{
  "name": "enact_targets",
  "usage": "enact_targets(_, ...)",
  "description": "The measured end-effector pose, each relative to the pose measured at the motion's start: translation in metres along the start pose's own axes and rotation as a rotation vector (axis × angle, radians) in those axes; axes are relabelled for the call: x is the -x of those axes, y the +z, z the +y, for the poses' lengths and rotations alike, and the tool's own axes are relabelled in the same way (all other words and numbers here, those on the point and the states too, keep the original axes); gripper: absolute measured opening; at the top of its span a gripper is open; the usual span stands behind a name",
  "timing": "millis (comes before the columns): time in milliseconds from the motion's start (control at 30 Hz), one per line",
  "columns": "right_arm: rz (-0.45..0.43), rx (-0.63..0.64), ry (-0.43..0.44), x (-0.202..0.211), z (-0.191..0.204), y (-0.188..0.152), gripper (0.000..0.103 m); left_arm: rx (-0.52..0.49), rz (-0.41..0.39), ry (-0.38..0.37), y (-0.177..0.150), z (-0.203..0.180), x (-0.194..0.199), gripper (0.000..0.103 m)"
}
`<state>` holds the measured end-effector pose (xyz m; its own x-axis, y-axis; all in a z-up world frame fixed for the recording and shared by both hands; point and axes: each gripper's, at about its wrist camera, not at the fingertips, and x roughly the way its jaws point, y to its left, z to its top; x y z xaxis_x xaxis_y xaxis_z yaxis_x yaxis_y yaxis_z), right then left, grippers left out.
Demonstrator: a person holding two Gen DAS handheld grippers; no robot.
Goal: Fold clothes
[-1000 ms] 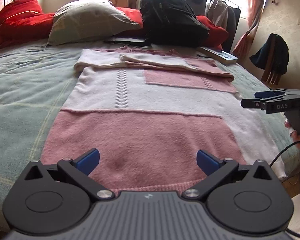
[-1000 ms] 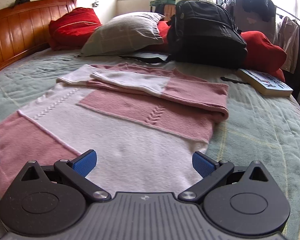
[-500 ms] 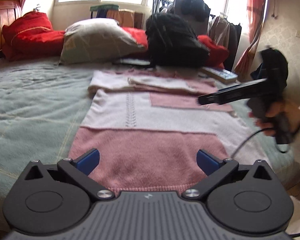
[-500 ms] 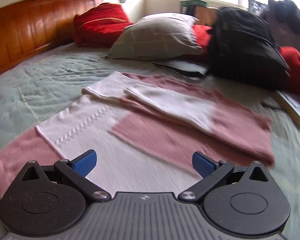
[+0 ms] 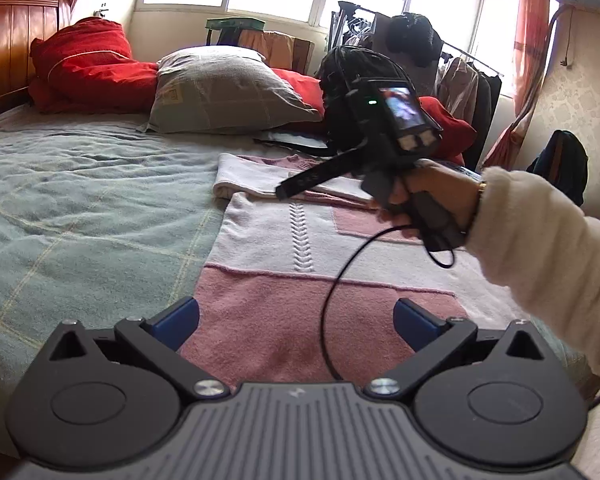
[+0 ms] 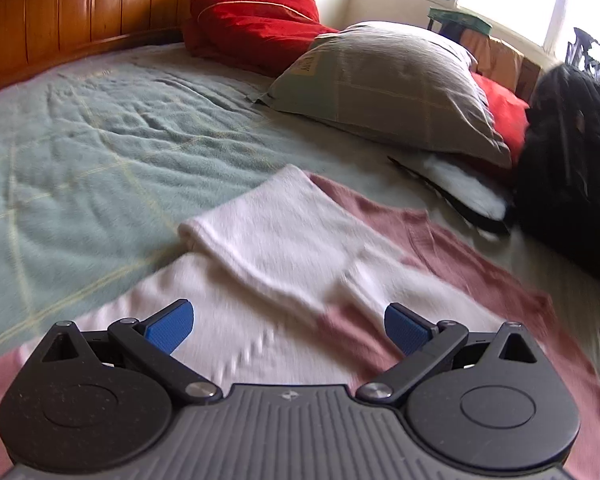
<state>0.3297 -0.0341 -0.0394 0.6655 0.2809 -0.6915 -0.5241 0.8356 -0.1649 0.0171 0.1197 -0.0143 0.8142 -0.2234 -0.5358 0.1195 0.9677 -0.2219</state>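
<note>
On the bed (image 5: 80, 200) the pink and white sweater (image 5: 300, 300) is laid flat, its long axis running away from the left hand-held gripper (image 5: 296, 320), whose jaws are held wide apart over the near hem. The folded sleeves (image 6: 276, 232) are seen just ahead of the right hand-held gripper (image 6: 288, 324), also spread apart and empty, which is judged nearer to them.

sweater (image 5: 300, 240): soft knit, pink and white, fuzzy matt. bedspread (image 5: 80, 200): napped green cloth, matt. headboard (image 6: 60, 12): glossy varnished wood. gripper bodies: matt black plastic, ribbed, shiny metal pivot screws (image 5: 209, 387); blue textured pads (image 6: 170, 326). sleeve (image 5: 540, 260): cream fleece.
</note>
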Motion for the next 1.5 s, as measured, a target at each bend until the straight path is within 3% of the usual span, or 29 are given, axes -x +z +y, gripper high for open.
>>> enact_targets(333, 0.059, 0.030, -0.096, -0.065, 0.017, 0.016, 0.103, 0.033, -0.018, -0.034, 0.005, 0.026, -0.015, 0.102)
enact_targets(433, 0.039, 0.041, -0.098, -0.062, 0.025, 0.015, 0.103, 0.042, -0.010, -0.042, 0.002, 0.032, -0.020, 0.102)
enact_targets(500, 0.016, 0.101, -0.033, -0.053, 0.031, 0.015, 0.103, 0.049, -0.010, -0.049, 0.001, 0.035, -0.022, 0.102)
enact_targets(667, -0.005, 0.125, -0.066, -0.037, 0.033, 0.017, 0.103, 0.050, -0.020, -0.053, 0.001, 0.037, -0.020, 0.102)
enact_targets(833, 0.049, 0.084, -0.165, -0.061, 0.027, 0.019, 0.103, 0.045, -0.021, -0.063, 0.000, 0.037, -0.018, 0.102)
enact_targets(1033, 0.047, 0.040, -0.129, -0.079, 0.030, 0.028, 0.102, 0.046, -0.021, -0.068, 0.001, 0.039, -0.018, 0.102)
enact_targets(1133, 0.076, -0.040, 0.034, -0.067, 0.020, 0.022, 0.098, 0.048, -0.025, -0.080, 0.003, 0.038, -0.019, 0.102)
enact_targets(1267, 0.046, -0.052, 0.084, -0.045, 0.017, 0.014, 0.102, 0.037, -0.021, -0.078, 0.005, 0.034, -0.020, 0.102)
enact_targets(1333, 0.014, -0.083, 0.062, -0.035, 0.011, 0.014, 0.103, 0.027, -0.024, -0.081, 0.006, 0.030, -0.018, 0.102)
enact_targets(1433, 0.049, -0.064, -0.061, -0.045, 0.013, 0.014, 0.103, 0.019, -0.023, -0.085, 0.008, 0.025, -0.017, 0.102)
enact_targets(1500, 0.085, -0.053, -0.029, -0.055, 0.021, 0.010, 0.103, 0.011, -0.020, -0.079, 0.008, 0.021, -0.015, 0.102)
